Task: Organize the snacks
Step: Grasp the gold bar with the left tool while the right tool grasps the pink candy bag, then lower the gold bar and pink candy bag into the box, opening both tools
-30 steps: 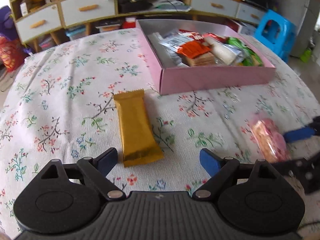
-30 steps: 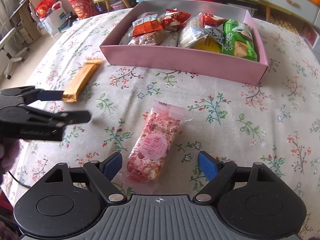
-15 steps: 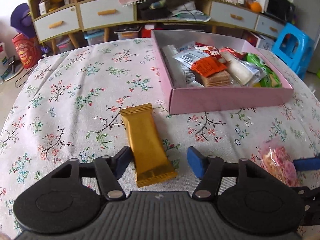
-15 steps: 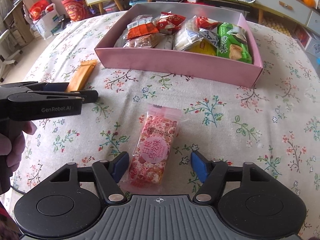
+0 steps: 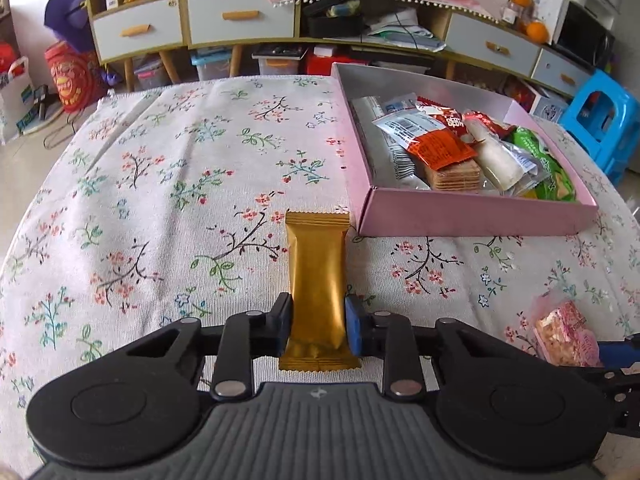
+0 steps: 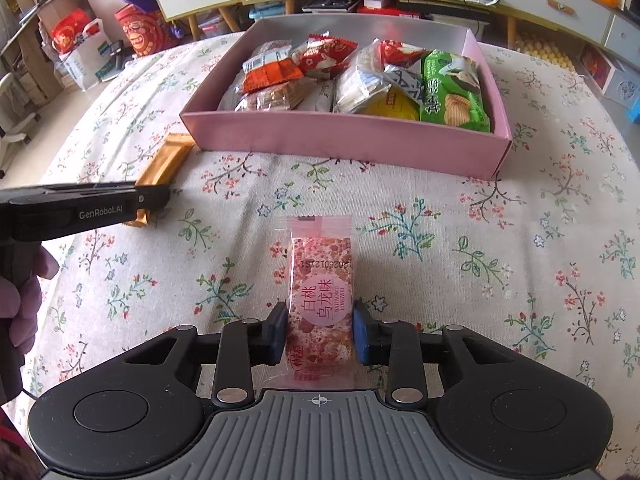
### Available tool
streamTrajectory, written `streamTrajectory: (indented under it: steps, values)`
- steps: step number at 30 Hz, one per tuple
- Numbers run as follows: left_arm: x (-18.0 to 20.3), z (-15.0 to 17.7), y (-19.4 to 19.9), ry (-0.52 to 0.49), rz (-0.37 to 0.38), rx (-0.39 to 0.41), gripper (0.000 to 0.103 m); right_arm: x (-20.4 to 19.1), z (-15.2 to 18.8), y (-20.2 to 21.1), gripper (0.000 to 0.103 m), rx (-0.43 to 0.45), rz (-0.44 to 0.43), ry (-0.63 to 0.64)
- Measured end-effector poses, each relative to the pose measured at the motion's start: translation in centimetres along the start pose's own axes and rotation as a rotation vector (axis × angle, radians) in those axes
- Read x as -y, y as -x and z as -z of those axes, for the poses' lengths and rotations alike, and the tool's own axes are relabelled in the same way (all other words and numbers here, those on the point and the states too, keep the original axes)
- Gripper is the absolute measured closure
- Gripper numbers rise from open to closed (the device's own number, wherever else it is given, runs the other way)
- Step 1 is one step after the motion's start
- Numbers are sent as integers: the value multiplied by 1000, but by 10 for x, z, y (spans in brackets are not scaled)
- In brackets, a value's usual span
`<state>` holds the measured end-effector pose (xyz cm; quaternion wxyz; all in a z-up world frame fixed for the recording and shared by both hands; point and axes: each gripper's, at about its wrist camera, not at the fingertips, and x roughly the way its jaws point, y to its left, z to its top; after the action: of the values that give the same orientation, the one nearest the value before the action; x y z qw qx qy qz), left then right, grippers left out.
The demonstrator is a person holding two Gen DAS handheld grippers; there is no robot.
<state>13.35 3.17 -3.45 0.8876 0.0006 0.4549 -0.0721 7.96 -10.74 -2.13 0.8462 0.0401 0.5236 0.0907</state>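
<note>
A gold snack bar lies lengthwise on the flowered tablecloth, just left of the pink box's front corner. My left gripper is closing on the bar's near end, its pads against both long edges. A pink snack packet with a round label lies in front of the pink box. My right gripper is closing on it, and its pads touch the packet's two sides. Several wrapped snacks fill the box. In the right wrist view my left gripper covers the near end of the gold bar.
A person's hand holds the left gripper at the table's left edge. Behind the table stand low cabinets with drawers, floor clutter with red bags and a blue stool. Tablecloth left of the box is bare.
Both grippers have gone from wide open to closed in against their snacks. The gold bar and the pink packet now stand straight between the pads.
</note>
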Motion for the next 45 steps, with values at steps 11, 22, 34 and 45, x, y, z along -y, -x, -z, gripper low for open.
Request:
streamTrajectory:
  steps: [11,22,34,45]
  values:
    - [-15,-10,14,134,40,1,78,23,-23,22,72,72,-54,-126]
    - [-12,-38,29,239,109,108,78,59,-65,34,72,205,-101,-297]
    - [24,-70,-7,213,192,184,78,83,-104,4,72,314,-156,-456]
    - [35,-69,-17,140,133,206,77,80,-110,-16,71,343,-102,-469]
